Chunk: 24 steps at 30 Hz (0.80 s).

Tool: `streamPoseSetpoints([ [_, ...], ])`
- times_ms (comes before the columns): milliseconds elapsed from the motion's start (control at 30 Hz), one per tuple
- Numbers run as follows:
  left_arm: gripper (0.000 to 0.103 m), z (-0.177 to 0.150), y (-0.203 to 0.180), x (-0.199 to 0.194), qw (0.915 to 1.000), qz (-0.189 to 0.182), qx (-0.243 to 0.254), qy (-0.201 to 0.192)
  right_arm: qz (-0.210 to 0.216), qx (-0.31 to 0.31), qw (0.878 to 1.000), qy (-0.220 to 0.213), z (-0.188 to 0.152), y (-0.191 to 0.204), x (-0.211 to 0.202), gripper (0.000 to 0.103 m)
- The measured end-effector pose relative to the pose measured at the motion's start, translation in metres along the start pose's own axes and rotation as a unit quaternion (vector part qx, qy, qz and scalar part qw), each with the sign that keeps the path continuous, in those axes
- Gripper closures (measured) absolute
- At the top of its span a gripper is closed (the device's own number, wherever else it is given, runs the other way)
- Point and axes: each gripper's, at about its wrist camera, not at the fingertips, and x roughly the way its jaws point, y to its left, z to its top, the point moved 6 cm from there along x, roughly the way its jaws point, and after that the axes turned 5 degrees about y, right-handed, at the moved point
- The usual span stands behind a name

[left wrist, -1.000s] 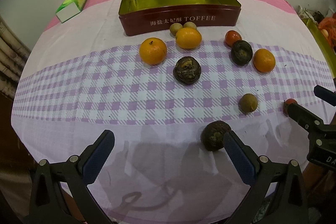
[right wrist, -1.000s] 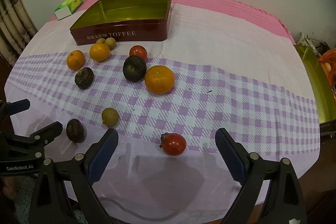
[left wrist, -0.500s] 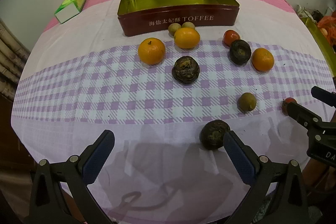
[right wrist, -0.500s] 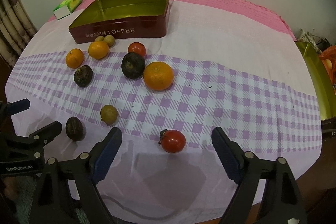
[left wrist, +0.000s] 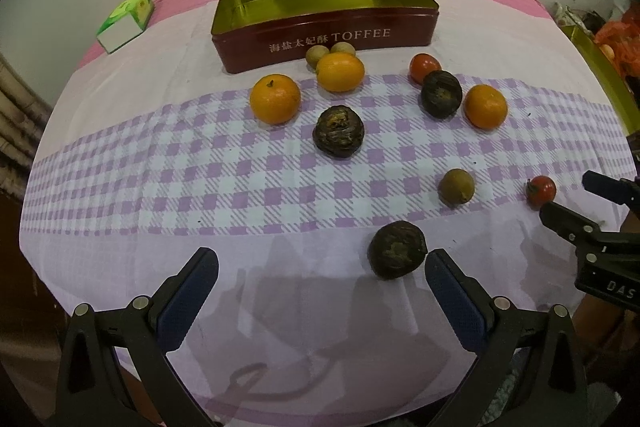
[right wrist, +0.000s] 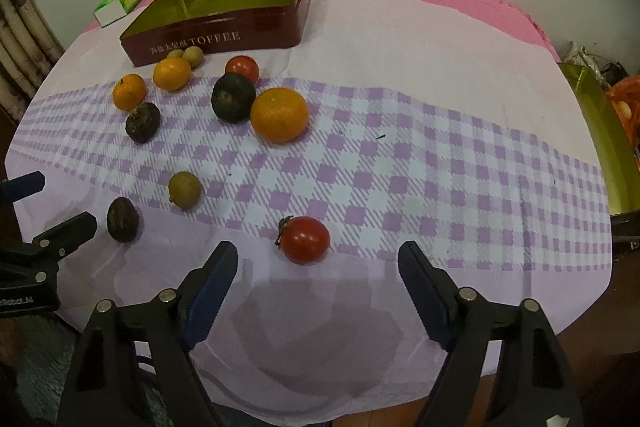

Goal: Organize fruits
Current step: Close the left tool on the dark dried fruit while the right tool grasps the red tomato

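Several fruits lie loose on the checked cloth: oranges [left wrist: 275, 99], dark wrinkled fruits [left wrist: 338, 131], small brown-green fruits [left wrist: 456, 186] and red tomatoes [right wrist: 305, 239]. An empty dark red TOFFEE tin [left wrist: 324, 39] stands at the back; it also shows in the right wrist view [right wrist: 216, 35]. My left gripper [left wrist: 320, 279] is open and empty, with a dark wrinkled fruit [left wrist: 397, 249] just inside its right finger. My right gripper [right wrist: 318, 273] is open and empty, with the near tomato just ahead between the fingers.
A green and white carton [left wrist: 125, 21] lies at the back left. A gold tin lid [right wrist: 604, 139] and an orange bag stand off the table's right edge. The cloth's front edge runs just under both grippers.
Both grippers have moved forward and slightly lower toward the fruits. The right gripper's fingers have narrowed a little around the near tomato. No fruit has moved.
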Motion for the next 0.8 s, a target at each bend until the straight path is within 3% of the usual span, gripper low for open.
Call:
streamPoseSetpoints([
  [100,0.012,0.000,-0.003,0.002,1.0000,-0.004,0.003,0.003,0.007,-0.003,1.000,0.006,0.000,0.003,0.004,0.032],
  [300,0.019,0.001,-0.009,0.005,0.9999,-0.012,0.009,0.008,0.009,-0.004,1.000,0.017,-0.001,0.003,0.013,0.042],
  [800,0.027,0.001,-0.024,0.019,0.9990,-0.020,0.035,0.021,0.034,-0.005,0.999,0.036,-0.002,0.009,0.029,0.063],
])
